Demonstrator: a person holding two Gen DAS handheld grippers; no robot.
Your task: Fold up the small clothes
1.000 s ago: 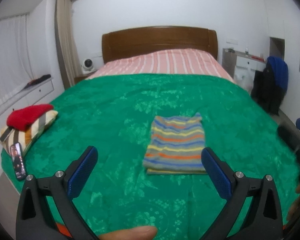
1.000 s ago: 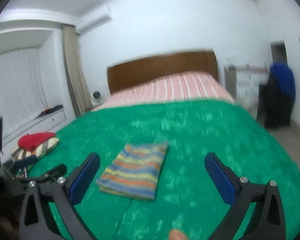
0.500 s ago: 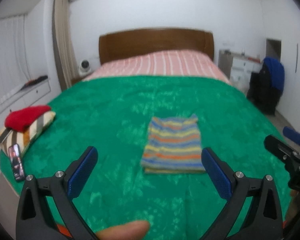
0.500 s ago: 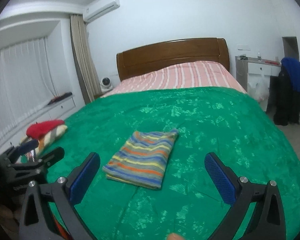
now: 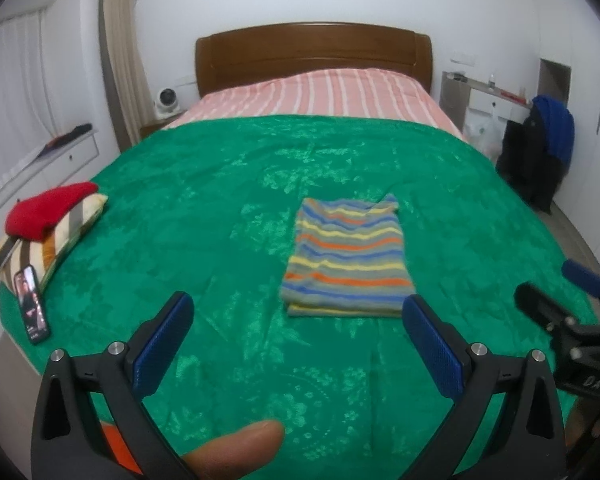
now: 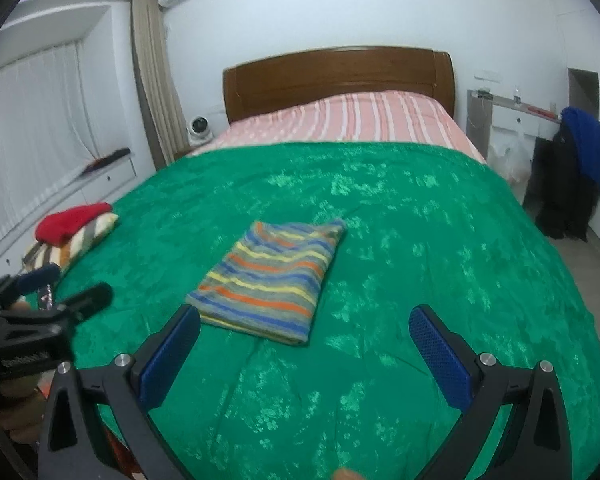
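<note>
I had both grippers held back at the foot of the bed (image 5: 220, 184), and neither one touched cloth. The left gripper (image 5: 298, 338) stood with its jaws wide apart and empty; the right gripper (image 6: 304, 346) was the same, spread and holding nothing. The striped shirt (image 5: 348, 256) lay flat on the green cover, well in from every edge, already folded into a neat rectangle with its layered edge toward me. In the right view the shirt (image 6: 274, 278) sat just beyond my left finger, skewed a little to the frame. I judged the fold itself to be done, so the step in hand was either to move this piece to the pile (image 5: 46, 224) at the left edge or to leave it and fetch another. To do that well I would have come in low from the near edge, one gripper at each near corner, and pinched through all the layers together so the stack did not slide open. The knit looked soft and would sag between two holds, so I would have lifted both sides evenly. The phone (image 5: 31, 306) lay near the pile, and I meant to keep clear of it.
</note>
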